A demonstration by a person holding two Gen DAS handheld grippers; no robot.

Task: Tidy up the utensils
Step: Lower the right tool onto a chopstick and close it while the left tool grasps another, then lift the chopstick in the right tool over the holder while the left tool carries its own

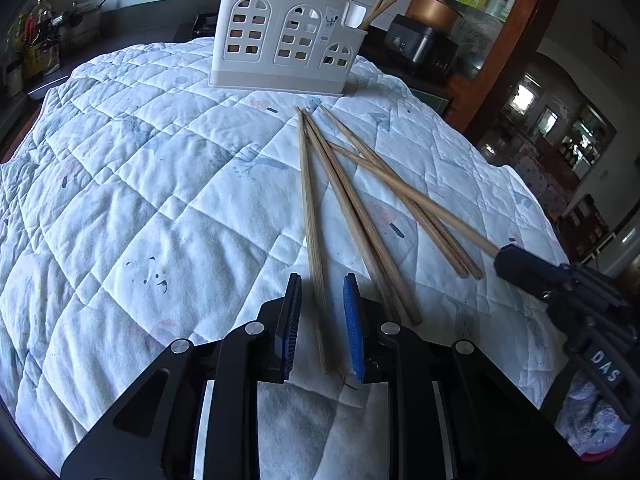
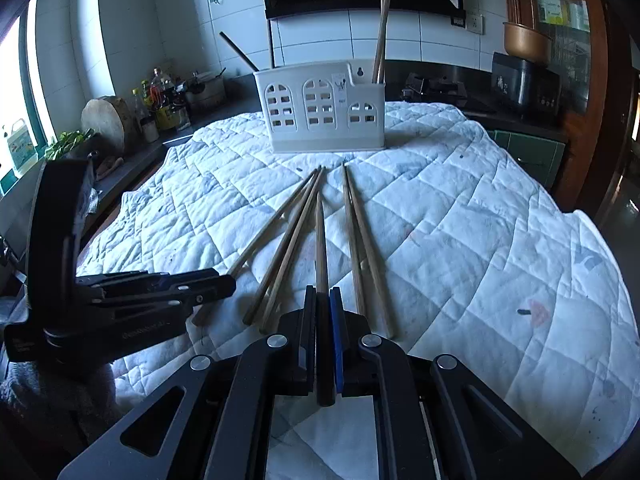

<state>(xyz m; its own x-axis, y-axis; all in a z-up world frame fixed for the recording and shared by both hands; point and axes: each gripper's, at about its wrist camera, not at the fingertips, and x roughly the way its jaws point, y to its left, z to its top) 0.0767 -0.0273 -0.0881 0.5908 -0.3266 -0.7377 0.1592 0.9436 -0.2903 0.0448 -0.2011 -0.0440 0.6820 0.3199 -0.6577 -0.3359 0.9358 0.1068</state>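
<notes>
wooden chopsticks lie fanned on a quilted white cloth [image 1: 160, 200] over a desk, their tips pointing toward a white plastic utensil holder [image 1: 284, 40] with arched cut-out windows standing at the cloth's far edge. nearest the holder's front, the tips almost meet; the thick ends splay away from it.

one single chopstick [image 1: 314, 240] runs from the holder side down between the fingers of the left claw [image 1: 322, 280], which stands spread, its blue pads apart on either side of the stick and not touching it. just beside that stick lies a pair of chopsticks [image 1: 360, 220], and farther from it a second pair [image 1: 416, 208], crossed by the held chopstick [image 2: 321, 248]. the right claw [image 2: 323, 292] is pinched on the thick end of this stick, whose tip points at the holder; in the right wrist view the stick's butt passes back between the pressed pads.

more chopsticks [image 2: 380, 40] stand upright in the holder's small end compartment, leaning slightly. behind the holder, a dark kitchen counter carries bottles [image 2: 160, 96], a round wooden chopping block [image 2: 108, 120], a black appliance [image 1: 420, 46] and a copper-coloured pot [image 2: 526, 42] against white wall tiles.
</notes>
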